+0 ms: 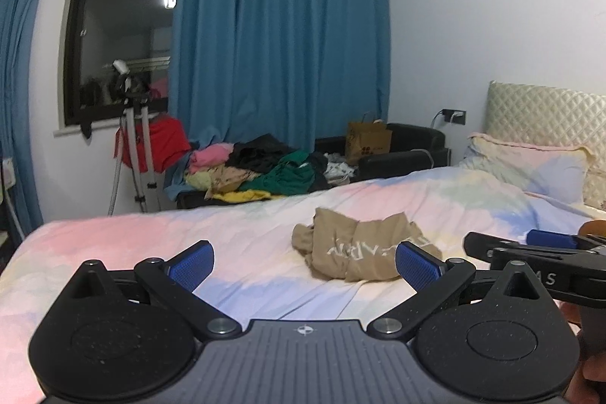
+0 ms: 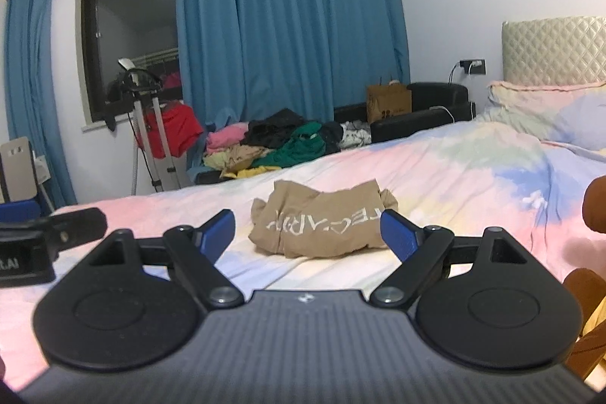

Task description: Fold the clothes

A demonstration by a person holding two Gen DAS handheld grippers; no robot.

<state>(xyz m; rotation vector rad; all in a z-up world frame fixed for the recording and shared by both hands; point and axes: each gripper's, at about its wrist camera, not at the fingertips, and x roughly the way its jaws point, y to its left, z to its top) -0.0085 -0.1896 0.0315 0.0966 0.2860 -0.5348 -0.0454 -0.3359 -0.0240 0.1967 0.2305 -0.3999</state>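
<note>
Left hand-held gripper (image 1: 305, 265): jaws spread wide and released, nothing between the blue pads (image 1: 191, 265); it sits low in the left wrist view, above the bed.
Right hand-held gripper (image 2: 306, 233): jaws likewise spread and empty, low centre of the right wrist view; its tip also shows at the right edge of the left wrist view.
Tan garment (image 2: 322, 224): crumpled in a loose heap on the bed, pale lettering on top, lying beyond both grippers and touching neither; centre of both views.
Bed (image 1: 113, 237): pastel pink, blue and yellow cover, filling the lower half of each frame.
Pillow (image 1: 530, 165): right side, against a quilted headboard (image 1: 549, 112).
Clothes pile (image 1: 261, 169): mixed colours, behind the bed's far edge, mid-frame.
Blue curtain (image 1: 280, 36): upper centre, beside a dark window (image 1: 121, 25).
Tripod (image 1: 138, 146): left, below the window.
</note>
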